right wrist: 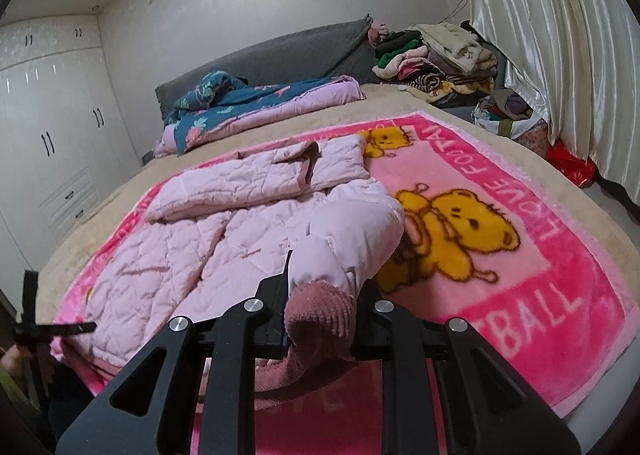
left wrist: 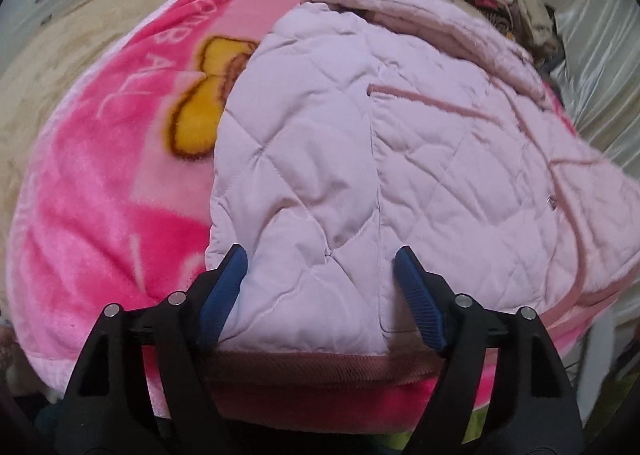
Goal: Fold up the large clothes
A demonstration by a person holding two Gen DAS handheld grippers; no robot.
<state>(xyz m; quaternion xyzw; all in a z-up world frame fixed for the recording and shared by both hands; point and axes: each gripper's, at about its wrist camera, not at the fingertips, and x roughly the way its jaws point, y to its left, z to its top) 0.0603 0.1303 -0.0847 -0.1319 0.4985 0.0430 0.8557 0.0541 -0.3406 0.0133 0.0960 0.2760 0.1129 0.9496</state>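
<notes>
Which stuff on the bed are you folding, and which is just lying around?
For the folding:
- pink quilted jacket
- its ribbed cuff, pinched in the right gripper
- left gripper, open over the jacket

Just lying around:
- bear blanket
- blue floral quilt
- clothes pile

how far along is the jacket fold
Early on. Done: the pink quilted jacket lies spread on the bear blanket, its far sleeve folded across. In hand: the right gripper pinches the near sleeve's ribbed cuff; the left gripper is open over the hem. Left: folding the body.
</notes>
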